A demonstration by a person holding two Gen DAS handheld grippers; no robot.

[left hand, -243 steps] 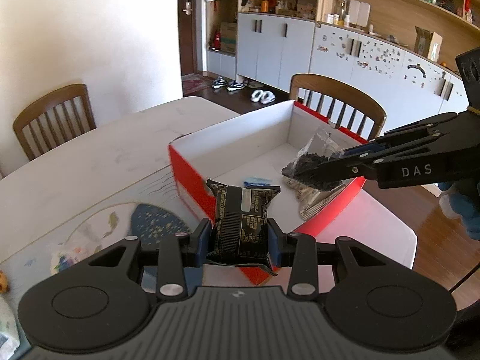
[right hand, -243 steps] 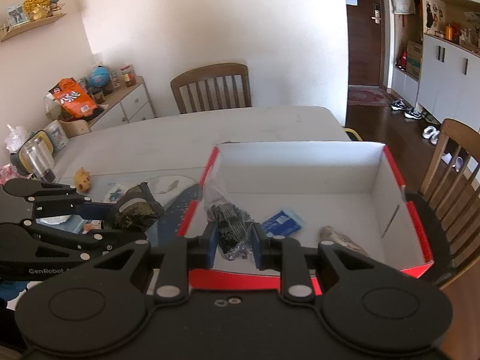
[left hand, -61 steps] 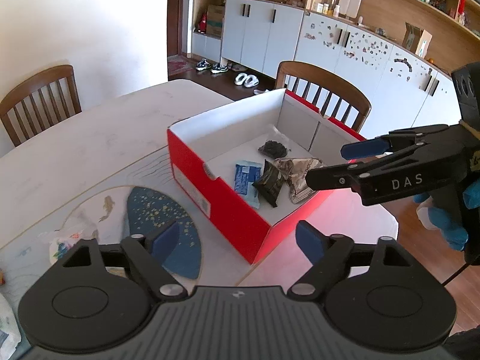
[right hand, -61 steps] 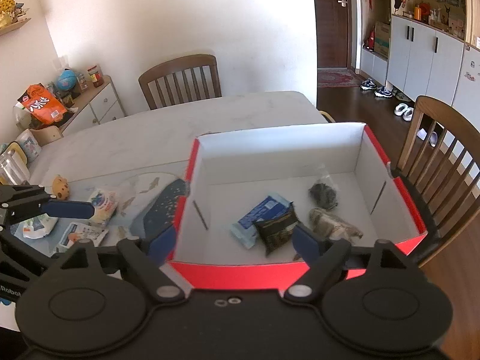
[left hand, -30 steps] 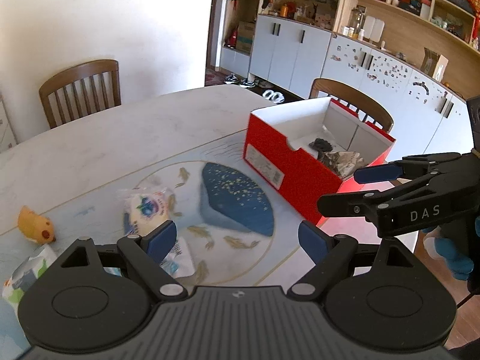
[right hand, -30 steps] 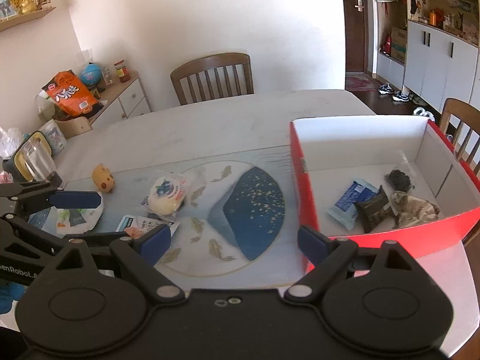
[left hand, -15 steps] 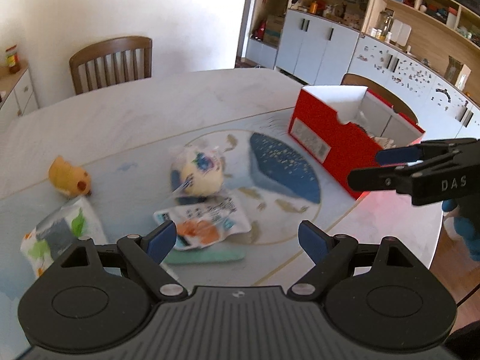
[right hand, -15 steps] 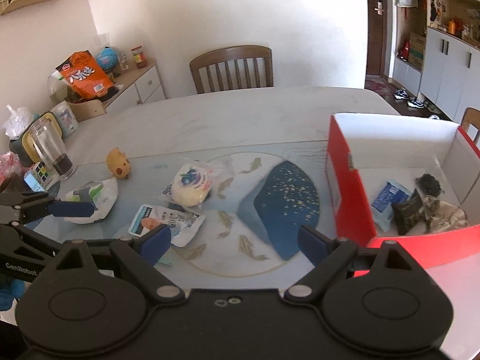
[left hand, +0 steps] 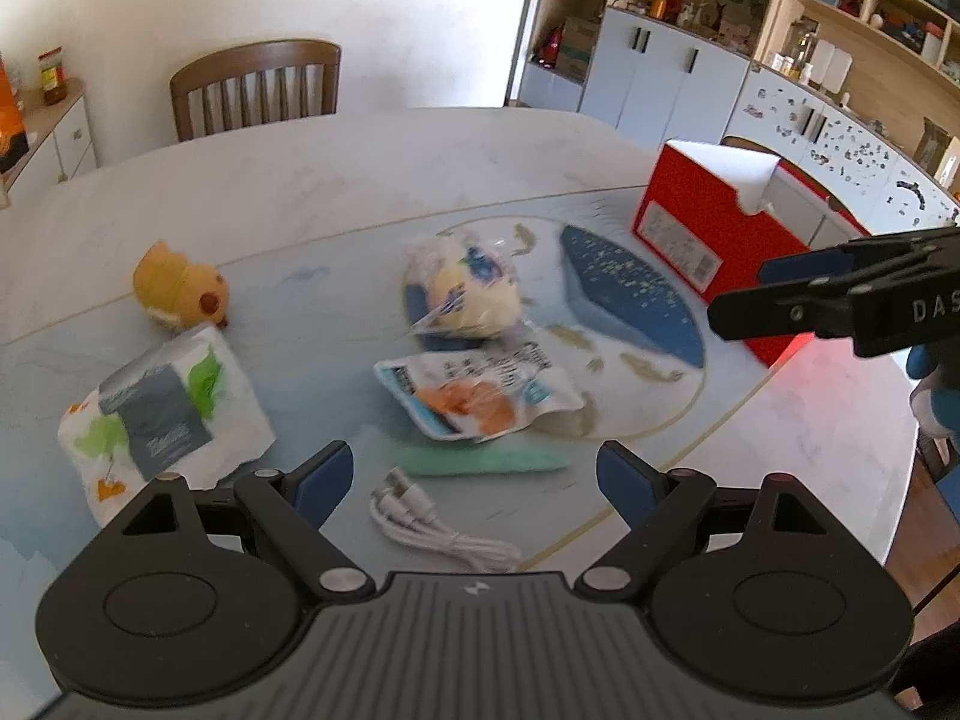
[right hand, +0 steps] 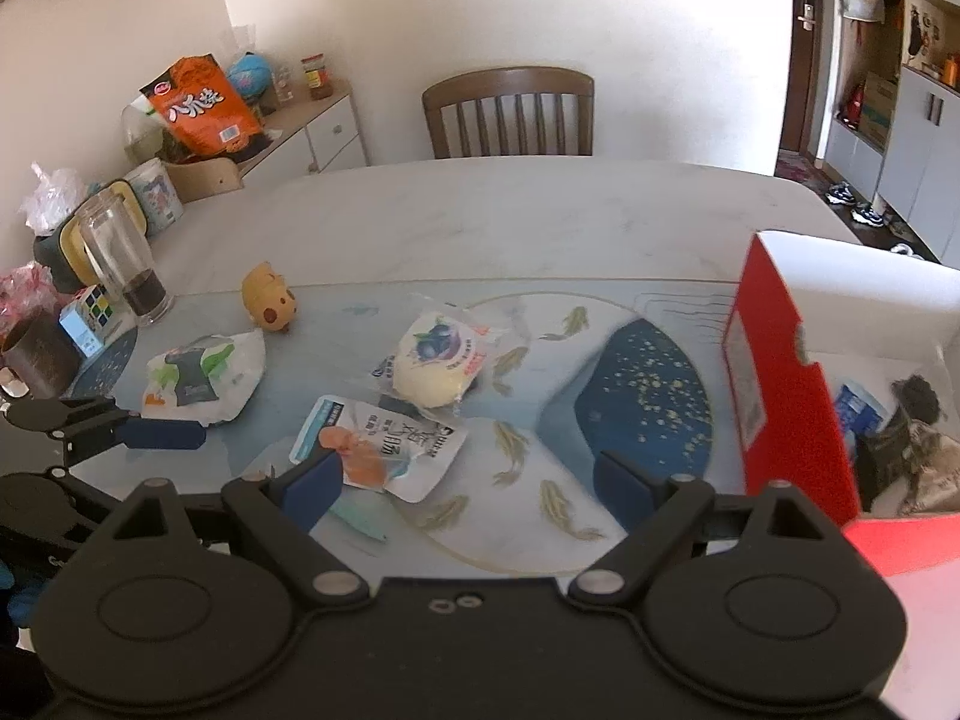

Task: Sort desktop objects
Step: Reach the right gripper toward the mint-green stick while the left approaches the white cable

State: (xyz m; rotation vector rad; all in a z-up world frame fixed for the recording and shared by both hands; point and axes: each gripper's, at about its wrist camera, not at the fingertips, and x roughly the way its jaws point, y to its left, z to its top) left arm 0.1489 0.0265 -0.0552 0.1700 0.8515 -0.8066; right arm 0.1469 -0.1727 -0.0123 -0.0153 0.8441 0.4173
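My left gripper [left hand: 477, 483] is open and empty, low over the table's near edge, with a white cable [left hand: 441, 531] and a green strip [left hand: 480, 461] between its fingers' line of sight. Just beyond lie a flat snack pouch [left hand: 480, 393], a wrapped round bun [left hand: 459, 294], a tissue pack [left hand: 162, 408] and a yellow toy [left hand: 180, 294]. My right gripper [right hand: 471, 489] is open and empty, above the pouch [right hand: 384, 447] and bun [right hand: 435, 366]. The red box [right hand: 786, 396] on the right holds several wrapped items.
A glass cup [right hand: 126, 267], a puzzle cube [right hand: 90, 312] and a dark mug [right hand: 36, 354] stand at the table's left end. A wooden chair [right hand: 510, 111] is at the far side. A sideboard with an orange bag [right hand: 201, 105] is behind.
Both grippers have swung left and lower, away from the red box and toward the loose items; the box has slid to the right edge of both views. Both stay open.
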